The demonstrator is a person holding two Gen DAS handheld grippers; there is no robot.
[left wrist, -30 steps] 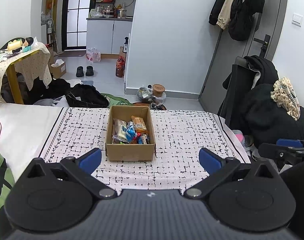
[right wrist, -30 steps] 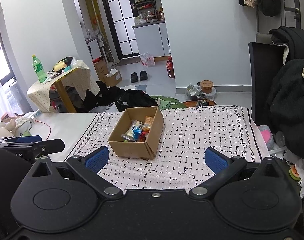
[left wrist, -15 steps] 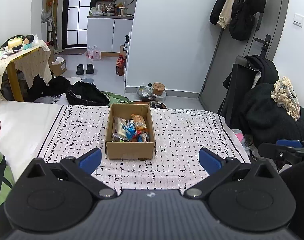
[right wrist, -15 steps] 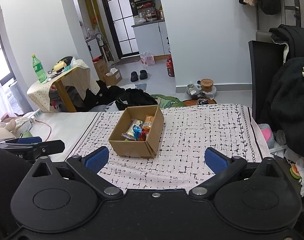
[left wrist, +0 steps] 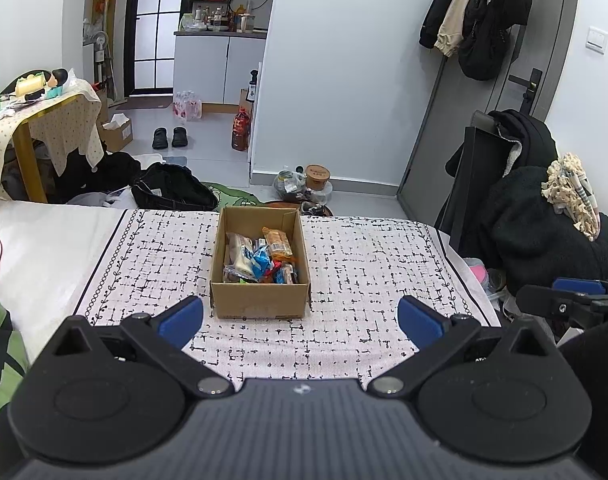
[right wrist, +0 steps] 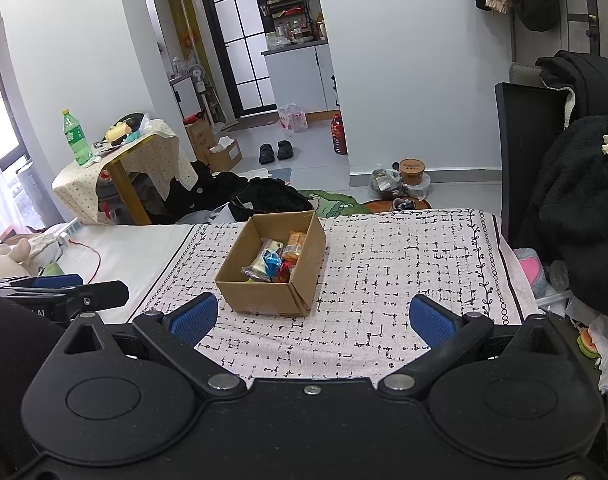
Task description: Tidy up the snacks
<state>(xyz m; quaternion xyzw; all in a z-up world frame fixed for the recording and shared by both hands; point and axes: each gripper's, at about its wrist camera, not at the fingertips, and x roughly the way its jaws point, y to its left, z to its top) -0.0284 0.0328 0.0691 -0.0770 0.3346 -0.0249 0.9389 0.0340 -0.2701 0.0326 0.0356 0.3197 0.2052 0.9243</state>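
An open cardboard box (left wrist: 259, 299) stands on a white cloth with a black grid pattern (left wrist: 368, 264). It holds several wrapped snacks (left wrist: 260, 258). My left gripper (left wrist: 300, 320) is open and empty, just short of the box's near wall. In the right wrist view the box (right wrist: 264, 294) with the snacks (right wrist: 276, 260) sits ahead and left of centre. My right gripper (right wrist: 312, 318) is open and empty, near the box's front right corner.
The cloth's far edge drops to a floor with bags (left wrist: 172, 192) and containers (left wrist: 316, 178). A chair piled with black clothes (left wrist: 544, 220) stands right. A small table with a green bottle (right wrist: 75, 138) stands left. White bedding (right wrist: 116, 248) lies left of the cloth.
Both views have shifted slightly; the box sits a little higher and farther in the frames. Both grippers stay open and empty.
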